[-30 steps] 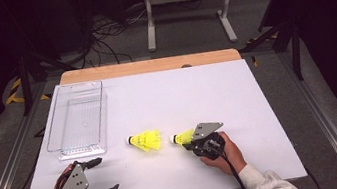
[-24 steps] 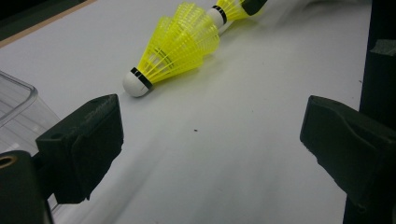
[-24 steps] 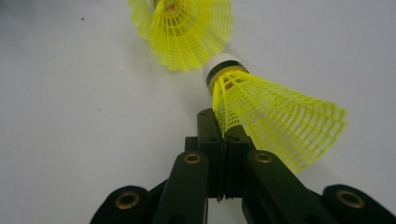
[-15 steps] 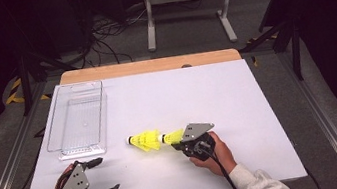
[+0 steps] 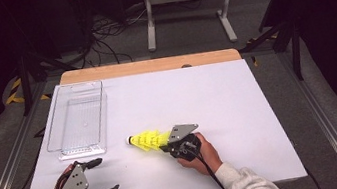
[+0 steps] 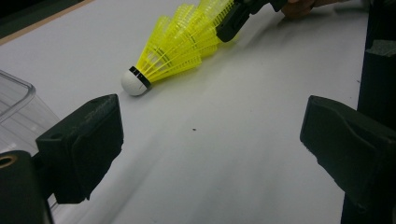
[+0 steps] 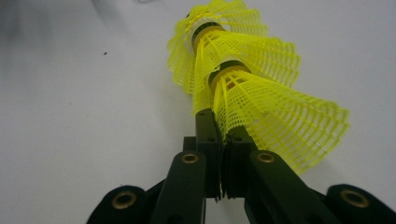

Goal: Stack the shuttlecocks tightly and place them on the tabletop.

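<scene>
Yellow mesh-skirted plastic shuttlecocks (image 5: 147, 141) nest; the right gripper (image 5: 168, 145), pinching one's skirt edge, could slip off. Left gripper (image 5: 102, 177) gapes empty.

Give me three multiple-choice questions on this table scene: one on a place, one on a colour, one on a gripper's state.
1. Where is the clear bin?
A. table's left side
B. right side
C. on the floor

2. What colour are the shuttlecocks' skirts?
A. white
B. red
C. yellow

3. How is the right hand-held gripper?
A. wide open
B. shut on a shuttlecock's skirt
C. lying on the table

Key: 1 A, the high view shows it left; 2 C, yellow mesh; 3 B, its jaws pinch the mesh edge.
</scene>
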`<state>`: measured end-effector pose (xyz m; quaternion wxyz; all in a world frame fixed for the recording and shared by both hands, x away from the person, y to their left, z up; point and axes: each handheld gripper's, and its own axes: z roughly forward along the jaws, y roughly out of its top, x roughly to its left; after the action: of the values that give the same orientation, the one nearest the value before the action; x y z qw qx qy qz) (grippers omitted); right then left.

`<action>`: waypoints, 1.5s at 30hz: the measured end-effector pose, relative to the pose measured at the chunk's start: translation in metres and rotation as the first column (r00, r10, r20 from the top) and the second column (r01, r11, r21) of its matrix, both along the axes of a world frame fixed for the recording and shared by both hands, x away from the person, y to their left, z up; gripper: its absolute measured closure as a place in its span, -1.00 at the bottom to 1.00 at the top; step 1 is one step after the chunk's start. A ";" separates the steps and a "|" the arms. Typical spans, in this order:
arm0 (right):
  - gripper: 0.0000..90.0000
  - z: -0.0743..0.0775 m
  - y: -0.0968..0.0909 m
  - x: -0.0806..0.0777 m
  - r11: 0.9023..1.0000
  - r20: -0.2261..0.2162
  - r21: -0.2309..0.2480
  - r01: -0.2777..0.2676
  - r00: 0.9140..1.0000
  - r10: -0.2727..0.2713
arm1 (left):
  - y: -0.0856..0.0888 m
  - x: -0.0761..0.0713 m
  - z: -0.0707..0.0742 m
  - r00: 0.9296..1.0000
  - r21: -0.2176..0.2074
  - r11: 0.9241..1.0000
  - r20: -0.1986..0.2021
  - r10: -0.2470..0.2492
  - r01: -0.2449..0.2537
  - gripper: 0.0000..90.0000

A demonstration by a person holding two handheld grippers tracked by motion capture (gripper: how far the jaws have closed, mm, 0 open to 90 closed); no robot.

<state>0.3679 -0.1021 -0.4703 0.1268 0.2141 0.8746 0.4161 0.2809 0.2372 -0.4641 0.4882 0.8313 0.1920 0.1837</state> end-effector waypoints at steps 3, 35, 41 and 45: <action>0.87 -0.002 0.002 0.001 1.000 0.004 -0.016 -0.002 1.000 0.002 | 0.000 0.000 0.000 1.000 0.006 1.000 0.003 -0.004 0.004 -0.85; 1.00 0.004 0.004 -0.007 0.999 0.027 -0.009 -0.042 0.999 0.042 | -0.001 0.000 0.000 1.000 0.008 1.000 0.004 -0.004 0.004 -0.84; 0.85 -0.003 0.009 -0.007 0.999 0.014 -0.031 -0.042 0.999 0.042 | -0.003 0.000 -0.001 1.000 0.008 1.000 -0.002 -0.004 0.004 -0.84; 0.55 -0.005 0.009 -0.006 0.999 0.005 -0.033 -0.030 1.000 0.030 | -0.001 0.000 -0.001 1.000 0.005 1.000 0.001 -0.004 0.004 -0.84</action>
<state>0.3620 -0.0930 -0.4751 0.1265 0.1977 0.8841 0.4041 0.2811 0.2359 -0.4649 0.4865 0.8328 0.1896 0.1837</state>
